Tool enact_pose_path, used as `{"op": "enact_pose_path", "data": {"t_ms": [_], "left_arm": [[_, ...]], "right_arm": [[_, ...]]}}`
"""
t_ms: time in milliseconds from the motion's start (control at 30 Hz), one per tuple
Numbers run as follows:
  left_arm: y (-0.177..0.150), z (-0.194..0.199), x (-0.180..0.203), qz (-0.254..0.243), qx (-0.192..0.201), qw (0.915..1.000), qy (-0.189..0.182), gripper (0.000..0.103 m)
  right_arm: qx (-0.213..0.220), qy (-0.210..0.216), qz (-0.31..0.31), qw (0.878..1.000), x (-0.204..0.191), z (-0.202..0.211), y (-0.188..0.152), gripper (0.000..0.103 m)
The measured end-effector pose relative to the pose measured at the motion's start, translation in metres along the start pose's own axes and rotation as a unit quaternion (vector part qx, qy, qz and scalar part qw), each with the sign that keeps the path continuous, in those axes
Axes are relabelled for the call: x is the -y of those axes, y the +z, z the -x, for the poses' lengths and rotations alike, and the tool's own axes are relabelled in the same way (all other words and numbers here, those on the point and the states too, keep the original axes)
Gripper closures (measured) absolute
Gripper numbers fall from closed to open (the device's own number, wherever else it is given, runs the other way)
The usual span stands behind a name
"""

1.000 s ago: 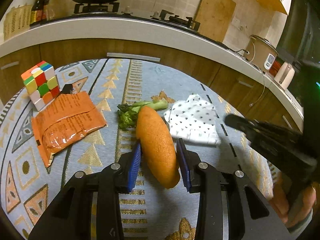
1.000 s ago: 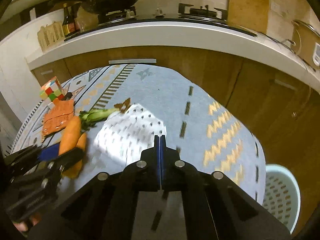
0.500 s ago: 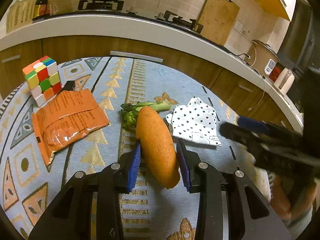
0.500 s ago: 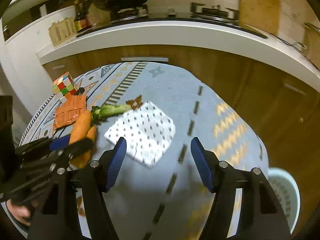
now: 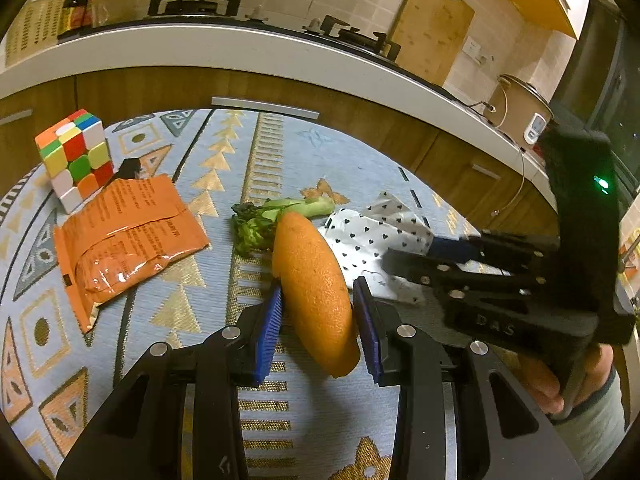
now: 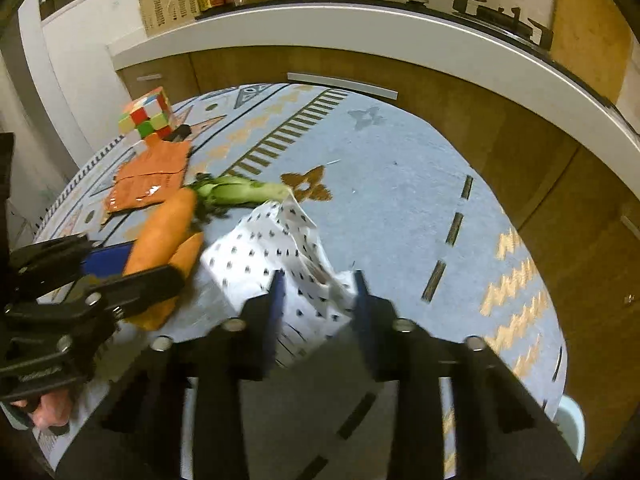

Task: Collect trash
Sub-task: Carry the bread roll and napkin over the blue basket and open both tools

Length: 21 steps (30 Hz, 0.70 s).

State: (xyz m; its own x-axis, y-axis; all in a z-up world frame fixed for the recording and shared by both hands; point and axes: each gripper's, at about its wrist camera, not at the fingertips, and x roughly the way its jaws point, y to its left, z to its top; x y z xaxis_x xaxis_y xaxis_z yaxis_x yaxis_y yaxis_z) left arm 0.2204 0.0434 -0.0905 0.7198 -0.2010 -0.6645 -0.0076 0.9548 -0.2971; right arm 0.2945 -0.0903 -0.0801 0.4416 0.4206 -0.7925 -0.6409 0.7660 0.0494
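- Orange peel (image 5: pixel 314 284): clamped between the left gripper (image 5: pixel 318 322) pads.
- Dotted paper (image 6: pixel 280 256): between the right gripper (image 6: pixel 318 300) fingers, jaws partly parted.

Right gripper (image 6: pixel 316 300), shut a second ago then spread wide, has narrowed its fingers (image 6: pixel 276 300) around the dotted napkin (image 6: pixel 276 256) at lower centre of the right view. Napkin, flat before, now bunched and peaked. In the left view the right gripper (image 5: pixel 404 250) moved in from the right edge onto the napkin (image 5: pixel 372 236).
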Motion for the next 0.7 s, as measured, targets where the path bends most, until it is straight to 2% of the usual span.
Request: {"op": "enact_pose_path", "data": {"t_ms": [100,333,533,700], "left_arm": [[-0.001,0.001,0.002,-0.003,0.004,1.0000,0.005,0.069],[-0.005,0.009,0.020,-0.043,0.018,0.9988,0.012,0.069],[-0.007,0.026,0.053,-0.075,0.023,0.9967,-0.022,0.069],[-0.006,0.040,0.093,-0.100,0.034,0.9928,-0.057,0.069]], "right_arm": [[0.011,0.003,-0.029,1.000,0.002,0.010,-0.008,0.094],[0.053,-0.044,-0.065,0.996,-0.009,0.048,-0.032,0.096],[0.096,-0.086,-0.110,0.986,0.012,0.103,-0.051,0.097],[0.128,-0.131,-0.147,0.972,0.033,0.153,-0.075,0.096]]}}
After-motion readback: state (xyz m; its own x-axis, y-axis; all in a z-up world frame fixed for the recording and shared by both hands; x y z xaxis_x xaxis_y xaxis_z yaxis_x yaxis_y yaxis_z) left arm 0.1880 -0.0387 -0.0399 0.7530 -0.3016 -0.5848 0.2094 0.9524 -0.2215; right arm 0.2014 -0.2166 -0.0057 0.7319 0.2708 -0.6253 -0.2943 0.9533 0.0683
